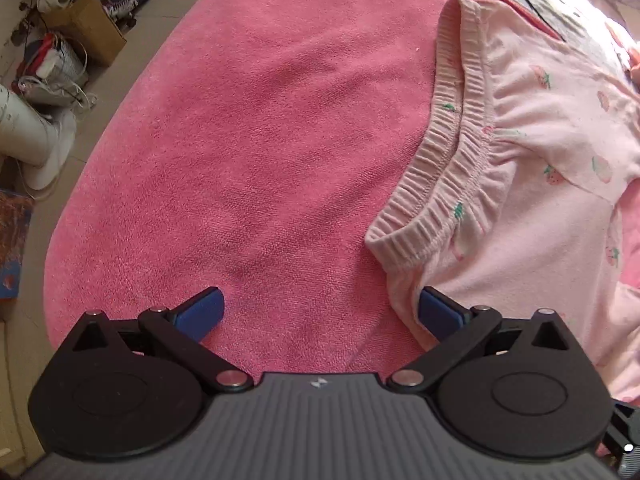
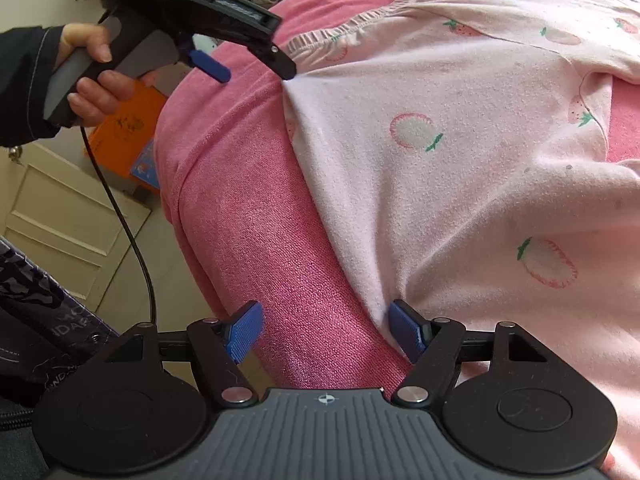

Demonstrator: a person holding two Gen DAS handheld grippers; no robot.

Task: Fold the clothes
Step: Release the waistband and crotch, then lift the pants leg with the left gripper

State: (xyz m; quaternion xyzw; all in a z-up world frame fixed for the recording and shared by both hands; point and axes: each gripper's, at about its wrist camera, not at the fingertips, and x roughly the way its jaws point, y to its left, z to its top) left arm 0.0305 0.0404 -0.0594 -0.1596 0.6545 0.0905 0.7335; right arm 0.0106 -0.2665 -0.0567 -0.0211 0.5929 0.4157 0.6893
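A pale pink garment (image 1: 552, 216) printed with strawberries lies on a pink towel (image 1: 256, 152), its elastic waistband (image 1: 448, 160) facing the middle of the towel. My left gripper (image 1: 320, 308) points down at the towel and is open wide. Its right pad (image 1: 436, 312) sits at the garment's lower corner, and nothing is pinched. In the right wrist view the same garment (image 2: 460, 184) fills the right side. My right gripper (image 2: 326, 332) is open over the garment's side edge, one pad (image 2: 406, 334) on the cloth and the other over the towel (image 2: 248, 208). The left gripper (image 2: 252, 70) shows at the far corner, held by a hand (image 2: 92, 80).
The towel's edge drops to a tiled floor on the left, where a cardboard box (image 1: 86, 26), a wire basket (image 1: 60, 60) and a white appliance (image 1: 28, 136) stand. An orange box (image 2: 128, 128), a panelled door (image 2: 60, 216) and the left gripper's black cable (image 2: 120, 216) lie beyond the towel.
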